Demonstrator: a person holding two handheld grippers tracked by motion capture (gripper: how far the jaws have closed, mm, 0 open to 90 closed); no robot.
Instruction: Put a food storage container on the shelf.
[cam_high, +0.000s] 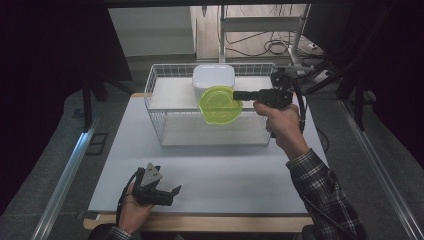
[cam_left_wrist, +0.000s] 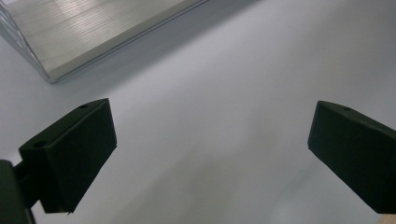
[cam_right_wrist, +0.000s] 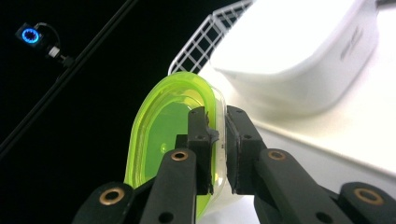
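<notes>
Right hand-held gripper clamped on rim of translucent lime-green plastic bowl, held on edge in front of white wire basket. Glossy white rounded container sits on the basket's shelf. Left hand-held gripper, jaws apart, rests on matte pale table; dark room around.

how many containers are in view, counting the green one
2. A green container is clamped on its rim in the right gripper, held in the air at the front of the wire rack. A white container sits upside down on the rack's upper shelf behind it.
</notes>
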